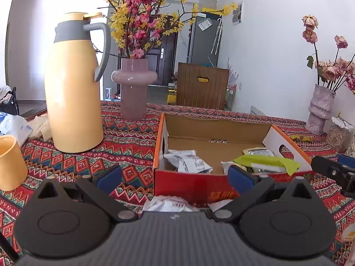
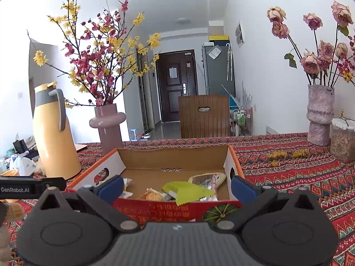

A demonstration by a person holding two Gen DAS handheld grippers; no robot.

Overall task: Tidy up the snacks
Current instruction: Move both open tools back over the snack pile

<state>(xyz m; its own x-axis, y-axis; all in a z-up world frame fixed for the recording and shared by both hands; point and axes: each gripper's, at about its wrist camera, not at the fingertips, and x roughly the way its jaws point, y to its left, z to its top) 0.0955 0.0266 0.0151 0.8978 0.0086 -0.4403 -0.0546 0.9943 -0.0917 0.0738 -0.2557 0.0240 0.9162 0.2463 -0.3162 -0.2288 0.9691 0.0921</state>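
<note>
Patterned tablecloth [image 1: 133,137] fills the lower frame. Centre, my cardboard box [image 2: 233,155] already holds several snack packets [image 2: 188,191]; one white packet [image 1: 170,204] remains outside. Left gripper [image 1: 175,177] and right gripper [image 2: 176,187] gape wide, empty.

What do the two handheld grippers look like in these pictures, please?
Both the left gripper and the right gripper are matte black, with a ribbed body, round disc housings, silver pivot pins and blue fingertip pads. One side bears white "GenRobot.AI" lettering.
</note>
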